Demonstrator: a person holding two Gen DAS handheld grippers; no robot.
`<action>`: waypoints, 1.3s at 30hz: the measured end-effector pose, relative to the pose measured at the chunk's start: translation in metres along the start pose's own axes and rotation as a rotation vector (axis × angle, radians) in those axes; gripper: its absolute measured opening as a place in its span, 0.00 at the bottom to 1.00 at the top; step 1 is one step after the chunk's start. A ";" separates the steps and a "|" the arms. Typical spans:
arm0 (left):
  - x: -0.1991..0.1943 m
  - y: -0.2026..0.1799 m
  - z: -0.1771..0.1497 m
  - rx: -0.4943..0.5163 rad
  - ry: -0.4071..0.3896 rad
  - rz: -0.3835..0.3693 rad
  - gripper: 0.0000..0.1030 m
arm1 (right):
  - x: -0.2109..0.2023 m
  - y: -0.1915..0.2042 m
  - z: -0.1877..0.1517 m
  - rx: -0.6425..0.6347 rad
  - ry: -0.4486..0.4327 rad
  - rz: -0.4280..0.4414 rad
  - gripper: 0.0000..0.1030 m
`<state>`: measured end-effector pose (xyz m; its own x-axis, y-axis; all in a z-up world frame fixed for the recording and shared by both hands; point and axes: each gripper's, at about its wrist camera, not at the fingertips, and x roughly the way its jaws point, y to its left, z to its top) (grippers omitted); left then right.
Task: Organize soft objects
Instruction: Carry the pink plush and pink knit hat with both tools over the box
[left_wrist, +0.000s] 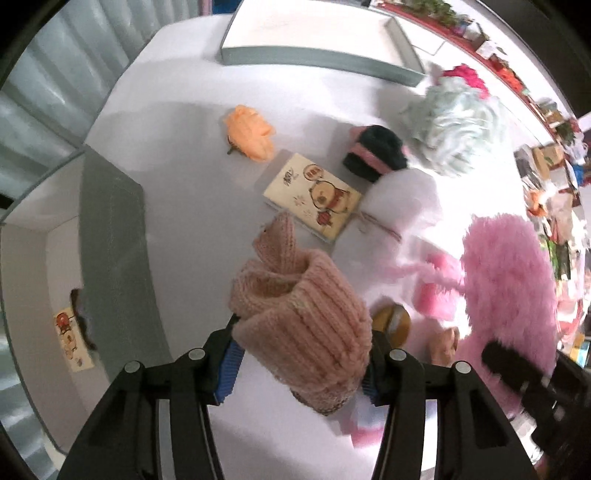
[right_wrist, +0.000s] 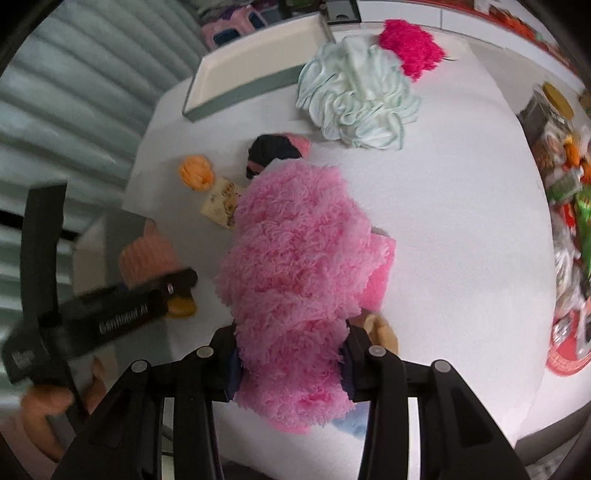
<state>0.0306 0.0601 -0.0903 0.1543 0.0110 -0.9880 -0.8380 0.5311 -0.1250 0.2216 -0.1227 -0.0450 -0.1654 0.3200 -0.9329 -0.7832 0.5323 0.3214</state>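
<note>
Between the left gripper fingers, a knit hat points away lengthwise.

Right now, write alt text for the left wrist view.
The left gripper holds a pink knitted hat over a white table. Beyond lie a cartoon notebook, an orange fabric flower and a mint ruffled cloth; a fluffy pink item fills the right.
</note>
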 end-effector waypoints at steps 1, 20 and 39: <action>-0.004 -0.003 -0.006 0.007 -0.003 -0.009 0.52 | -0.008 -0.006 -0.003 0.020 -0.008 0.009 0.43; -0.079 -0.030 -0.086 0.265 -0.064 -0.033 0.52 | -0.058 -0.001 -0.056 0.075 -0.044 -0.059 0.43; -0.122 0.051 -0.102 0.007 -0.197 -0.028 0.52 | -0.072 0.051 -0.046 -0.054 -0.077 -0.066 0.43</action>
<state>-0.0843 -0.0004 0.0143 0.2775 0.1614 -0.9471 -0.8285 0.5393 -0.1509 0.1660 -0.1542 0.0314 -0.0672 0.3457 -0.9359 -0.8226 0.5116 0.2481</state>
